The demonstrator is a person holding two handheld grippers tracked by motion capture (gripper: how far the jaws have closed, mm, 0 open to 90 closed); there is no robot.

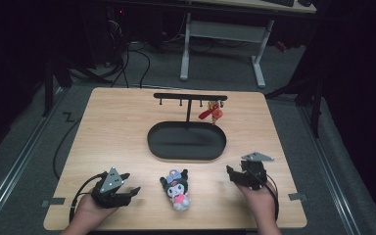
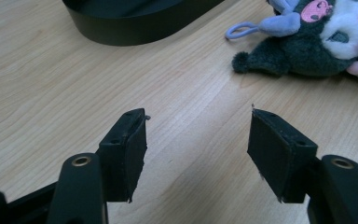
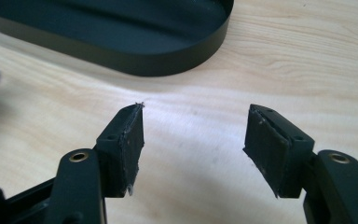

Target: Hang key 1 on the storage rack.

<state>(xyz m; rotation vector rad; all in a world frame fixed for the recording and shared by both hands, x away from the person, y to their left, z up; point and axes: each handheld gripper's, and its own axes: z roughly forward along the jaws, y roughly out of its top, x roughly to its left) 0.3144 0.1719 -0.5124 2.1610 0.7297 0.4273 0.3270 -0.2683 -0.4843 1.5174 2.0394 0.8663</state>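
We take the plush (image 1: 176, 189) as our landmark and target: it lies flat on the table (image 1: 117, 122), just our side of the black tray (image 1: 186, 141), head toward the tray, long axis running roughly near-to-far. Its hanging loop (image 2: 240, 30) sticks out at the head end.

Left gripper (image 1: 127, 194) sits left of the plush, jaws spread, nothing between them, pointing toward it; in the left gripper view the plush lies ahead and to the right. Right gripper (image 1: 231, 175) sits right of the plush, jaws also spread and empty, aimed more at the tray rim than at the toy.

Both hands rest low near the table. Left looks slightly closer and better lined up, so we'd judge left makes the pick. A red charm (image 1: 214, 112) hangs on the rack (image 1: 190, 97) beyond the tray.
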